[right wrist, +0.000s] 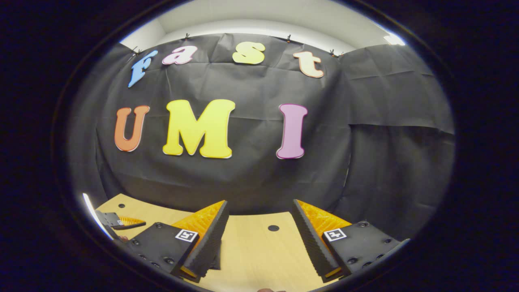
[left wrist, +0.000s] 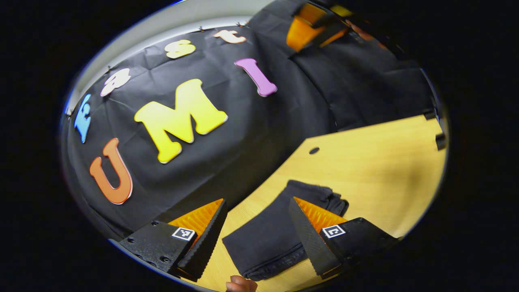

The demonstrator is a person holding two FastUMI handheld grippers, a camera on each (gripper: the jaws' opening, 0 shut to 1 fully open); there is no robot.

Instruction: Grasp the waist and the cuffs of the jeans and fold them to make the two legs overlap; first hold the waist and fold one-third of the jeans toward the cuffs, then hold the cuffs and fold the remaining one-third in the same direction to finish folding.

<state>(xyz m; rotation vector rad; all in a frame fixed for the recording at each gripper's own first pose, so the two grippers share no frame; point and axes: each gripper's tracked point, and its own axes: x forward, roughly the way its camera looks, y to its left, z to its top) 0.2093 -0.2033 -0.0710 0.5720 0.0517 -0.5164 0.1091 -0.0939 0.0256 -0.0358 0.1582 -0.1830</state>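
Left gripper view: jeans (left wrist: 269,235) are seen on the table (left wrist: 377,162) as a compact folded stack, lying under and between the fingers of the left gripper (left wrist: 256,235). Jaws are spread wide and nothing is held. The stack's long axis runs from the near lower-left edge toward the far upper right, where bunched layer ends are seen, probably the cuff or waist edges; which one cannot be told. A fingertip (left wrist: 240,284) is seen at the bottom edge, just beside the stack's near edge. The other gripper (left wrist: 312,30) is visible high at the top, well apart from the jeans. Right gripper view: the right gripper (right wrist: 257,239) is held above the table (right wrist: 251,259), facing the wall, jaws released and empty. A small dark sliver is seen by its left finger, possibly the jeans' edge; too little to be sure. The left gripper (right wrist: 121,222) is seen at far left, low over the table. Judged step: both thirds look folded, so the task appears finished or at the final release. Next move: at most, edges to be squared and both grippers to be withdrawn clear without the stack being dragged.
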